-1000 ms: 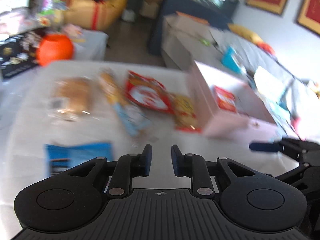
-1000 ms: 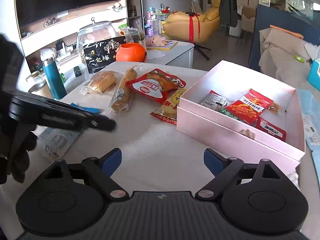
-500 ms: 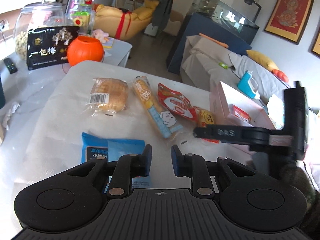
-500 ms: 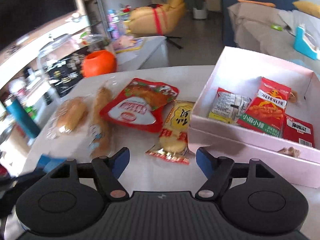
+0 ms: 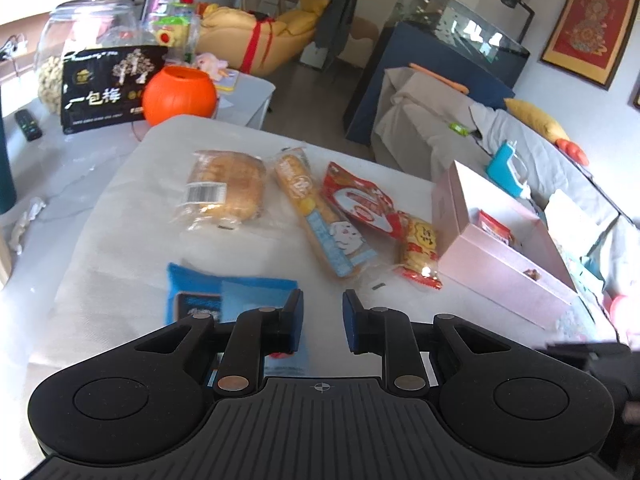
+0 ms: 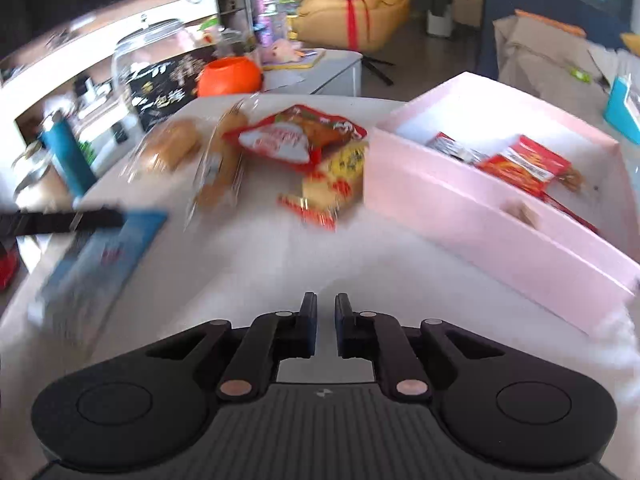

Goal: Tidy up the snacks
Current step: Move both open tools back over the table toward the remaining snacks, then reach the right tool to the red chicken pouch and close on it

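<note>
The left tongs (image 5: 322, 325) were drawn together with nothing between them, hovering above the white bench (image 5: 120, 208) just over a blue packet (image 5: 208, 292). The right tongs (image 6: 325, 326) had just been closing and stood together, empty. Ahead lay a bagged bun (image 5: 224, 190), a long bread stick (image 5: 320, 220), a red pouch (image 5: 358, 200) and a yellow cracker pack (image 5: 418, 252) touching the pink box (image 6: 460, 208). Inside the box were red packets (image 6: 524, 164), possibly three; blur hid the count.
</note>
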